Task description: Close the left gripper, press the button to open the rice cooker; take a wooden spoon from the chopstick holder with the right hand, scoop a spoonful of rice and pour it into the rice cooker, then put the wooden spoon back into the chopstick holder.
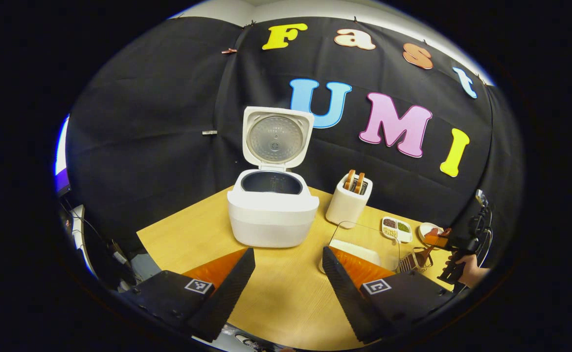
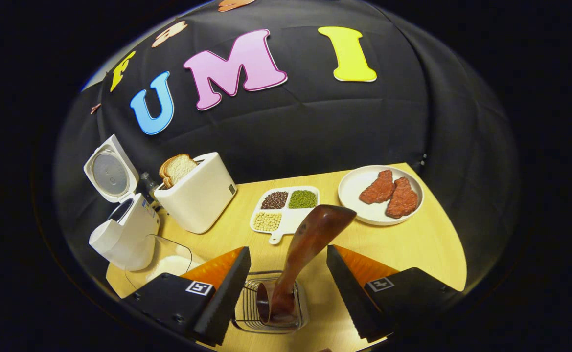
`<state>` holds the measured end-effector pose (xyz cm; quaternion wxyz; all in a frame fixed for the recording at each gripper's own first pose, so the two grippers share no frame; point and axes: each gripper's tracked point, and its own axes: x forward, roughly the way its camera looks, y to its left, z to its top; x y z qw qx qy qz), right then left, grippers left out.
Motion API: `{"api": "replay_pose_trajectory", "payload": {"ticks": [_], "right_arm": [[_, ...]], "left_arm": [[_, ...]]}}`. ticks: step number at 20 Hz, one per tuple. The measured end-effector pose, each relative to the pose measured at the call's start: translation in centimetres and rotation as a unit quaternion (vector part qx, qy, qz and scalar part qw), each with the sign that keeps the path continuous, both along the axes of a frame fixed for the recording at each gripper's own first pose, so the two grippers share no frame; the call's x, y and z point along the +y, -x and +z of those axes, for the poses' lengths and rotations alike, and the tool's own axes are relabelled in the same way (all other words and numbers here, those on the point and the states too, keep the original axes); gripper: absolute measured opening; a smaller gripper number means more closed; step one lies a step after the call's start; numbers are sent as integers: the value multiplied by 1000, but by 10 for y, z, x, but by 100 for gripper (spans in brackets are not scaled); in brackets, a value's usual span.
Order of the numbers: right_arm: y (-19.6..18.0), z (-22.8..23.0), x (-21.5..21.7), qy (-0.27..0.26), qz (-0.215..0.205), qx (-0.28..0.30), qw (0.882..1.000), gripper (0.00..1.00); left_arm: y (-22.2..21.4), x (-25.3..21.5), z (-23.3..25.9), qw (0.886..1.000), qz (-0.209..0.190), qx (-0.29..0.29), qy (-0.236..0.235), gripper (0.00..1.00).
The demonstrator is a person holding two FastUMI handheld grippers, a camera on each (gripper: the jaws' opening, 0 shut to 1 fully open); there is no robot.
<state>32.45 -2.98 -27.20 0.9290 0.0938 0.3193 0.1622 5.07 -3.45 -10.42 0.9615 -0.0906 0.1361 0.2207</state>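
The white rice cooker [image 1: 271, 210] stands in mid-table with its lid [image 1: 278, 137] raised and its dark pot showing. My left gripper [image 1: 288, 252] is open in front of it, holding nothing and touching nothing. In the right gripper view, a dark wooden spoon [image 2: 310, 239] stands tilted in the wire chopstick holder [image 2: 246, 313]. My right gripper [image 2: 288, 252] is open with a finger on either side of the spoon's handle, not pressing it. A clear container of white rice [image 2: 163, 261] sits beside the cooker [image 2: 126, 230]. Far right in the left gripper view, a hand holds the right gripper [image 1: 442, 239].
A white toaster [image 2: 197, 195] with bread slices stands between the cooker and a divided dish of beans [image 2: 286, 208]. A white plate [image 2: 349, 195] with two reddish pieces sits at the table's right corner. The table edge runs close behind the plate.
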Motion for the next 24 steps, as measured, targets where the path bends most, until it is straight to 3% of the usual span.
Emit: {"api": "replay_pose_trajectory", "payload": {"ticks": [2, 4, 5, 6, 7, 12, 19, 24], "right_arm": [[-9, -6, 5, -20, -13, 11, 1000, 93], [-15, -5, 8, -32, -24, 9, 999, 78], [-17, -1, 6, -31, -35, 8, 999, 53], [-21, -4, 4, -27, -42, 8, 999, 48], [-19, -2, 3, -25, -46, 8, 999, 25], [-10, 11, 4, -3, -51, 5, 999, 18], [2, 98, 1, 12, -86, -86, 992, 15], [29, 151, 26, 33, -91, -135, 986, 16]], "left_arm": [[-1, -4, -6, 1000, -3, 4, 6, 96], [-2, -8, -14, 1000, -7, 9, 12, 96], [-2, -9, -17, 1000, -8, 12, 13, 96], [-2, -10, -21, 1000, -11, 15, 16, 96], [-3, -12, -23, 1000, -14, 15, 20, 96], [-4, -12, -26, 999, -33, 8, 28, 96], [-5, 10, -17, 997, -76, -5, 22, 96], [-4, 43, -5, 995, -97, -20, 1, 96]]}}
